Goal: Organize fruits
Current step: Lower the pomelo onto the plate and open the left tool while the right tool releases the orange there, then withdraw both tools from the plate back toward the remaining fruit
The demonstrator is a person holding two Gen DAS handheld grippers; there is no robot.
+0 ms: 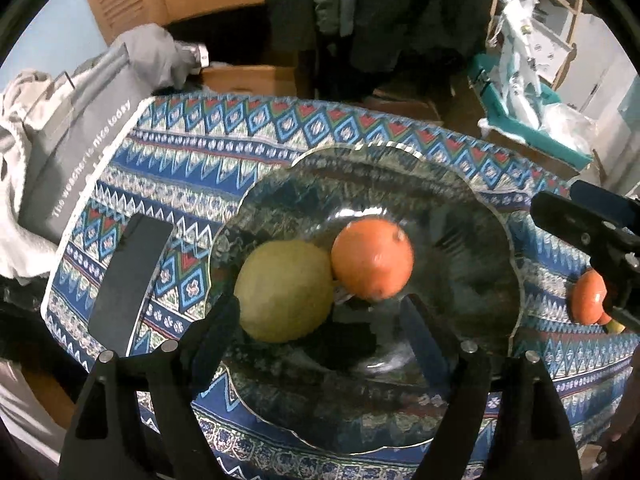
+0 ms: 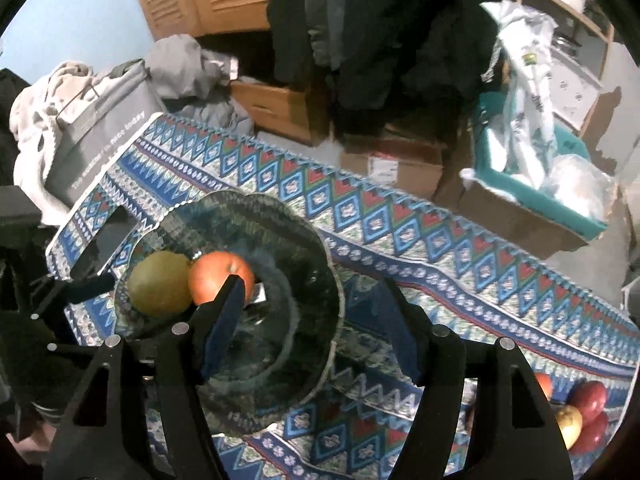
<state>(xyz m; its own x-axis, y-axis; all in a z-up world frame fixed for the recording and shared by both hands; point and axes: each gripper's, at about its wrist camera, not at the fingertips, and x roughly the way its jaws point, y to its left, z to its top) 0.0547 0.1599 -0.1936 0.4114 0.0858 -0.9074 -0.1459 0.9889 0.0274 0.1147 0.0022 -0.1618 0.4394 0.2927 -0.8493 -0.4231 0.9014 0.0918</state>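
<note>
A clear glass dish (image 1: 460, 184) (image 2: 320, 248) sits on the patterned cloth. In it lie a yellow-green lemon (image 1: 286, 292) (image 2: 160, 282) and an orange (image 1: 372, 258) (image 2: 218, 276), touching side by side. My left gripper (image 1: 320, 320) is open and empty, hovering over the near part of the dish, just short of the two fruits. My right gripper (image 2: 312, 308) is open and empty above the dish's right side; it also shows at the right edge of the left wrist view (image 1: 592, 236). Loose fruit lies on the cloth at the right: an orange (image 1: 588, 297) and red and yellow apples (image 2: 582, 412).
A black flat phone-like slab (image 1: 128, 276) lies on the cloth left of the dish. A grey bag with white lettering (image 1: 80, 140) stands at the table's left edge. Cardboard boxes (image 2: 396, 168) and a teal bin (image 2: 560, 184) stand on the floor beyond the table.
</note>
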